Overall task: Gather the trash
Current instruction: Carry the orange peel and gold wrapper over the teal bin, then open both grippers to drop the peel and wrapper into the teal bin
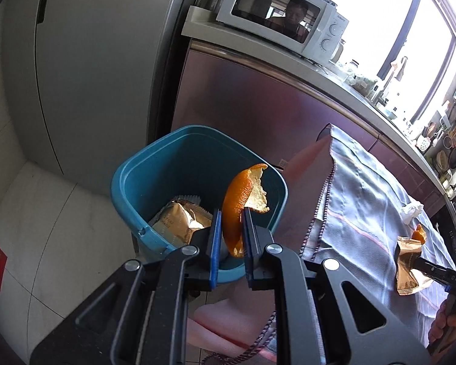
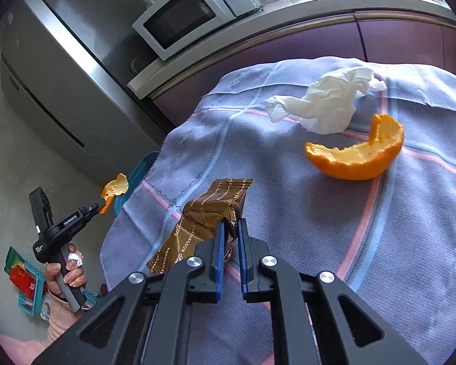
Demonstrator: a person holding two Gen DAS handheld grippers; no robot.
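Drop-off step: left claw (image 1: 231, 213) pinches an orange peel (image 1: 243, 203) right over the blue bin (image 1: 130, 182); just needs opening. Right claw (image 2: 230, 228), nearly closed, grips a brown wrapper (image 2: 203, 222) over the bench (image 2: 380, 243), well away from the bin.

left wrist: down into bin (image 1: 167, 164) | right wrist: over tablecloth (image 2: 319, 228) | shared: tablecloth

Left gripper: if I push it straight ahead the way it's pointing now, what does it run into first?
Most likely the blue bin. The left gripper, shut on an orange peel, aims into its open mouth, so it would probably meet the gold wrapper inside or the far wall; depth is unclear.
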